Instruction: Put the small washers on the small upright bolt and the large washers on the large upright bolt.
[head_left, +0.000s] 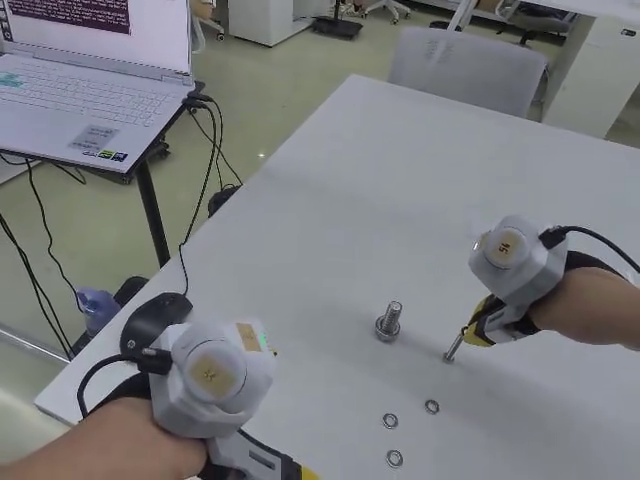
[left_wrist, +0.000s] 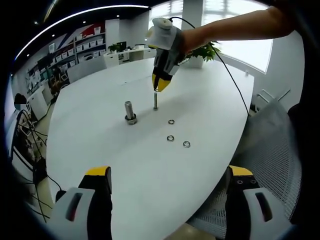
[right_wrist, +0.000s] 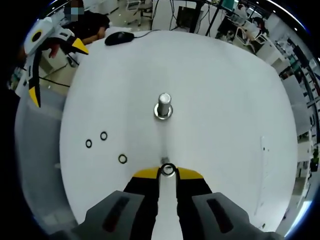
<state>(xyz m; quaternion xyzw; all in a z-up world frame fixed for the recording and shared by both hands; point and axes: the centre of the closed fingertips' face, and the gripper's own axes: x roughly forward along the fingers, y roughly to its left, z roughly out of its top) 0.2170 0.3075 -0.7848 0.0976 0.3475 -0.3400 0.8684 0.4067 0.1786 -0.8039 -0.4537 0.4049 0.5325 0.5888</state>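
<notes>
The large upright bolt (head_left: 389, 321) (left_wrist: 130, 111) (right_wrist: 163, 105) stands on the white table (head_left: 380, 190). To its right is the thin small upright bolt (head_left: 453, 348) (left_wrist: 155, 102). My right gripper (head_left: 470, 335) (left_wrist: 161, 86) (right_wrist: 168, 172) points down onto the small bolt's top, shut on a small washer (right_wrist: 168, 170) at its tips. Three loose washers (head_left: 390, 420) (head_left: 432, 406) (head_left: 395, 459) lie on the table nearer me, also in the left gripper view (left_wrist: 171, 122) and the right gripper view (right_wrist: 103, 135). My left gripper (head_left: 260, 460) (left_wrist: 169, 172) (right_wrist: 57, 72) is open, held back from the table's near edge.
A black mouse (head_left: 150, 320) (right_wrist: 119, 36) rests at the table's left corner. Beyond the left edge a laptop (head_left: 80, 90) stands on a stand with cables hanging. A grey chair (head_left: 470, 65) is at the far end.
</notes>
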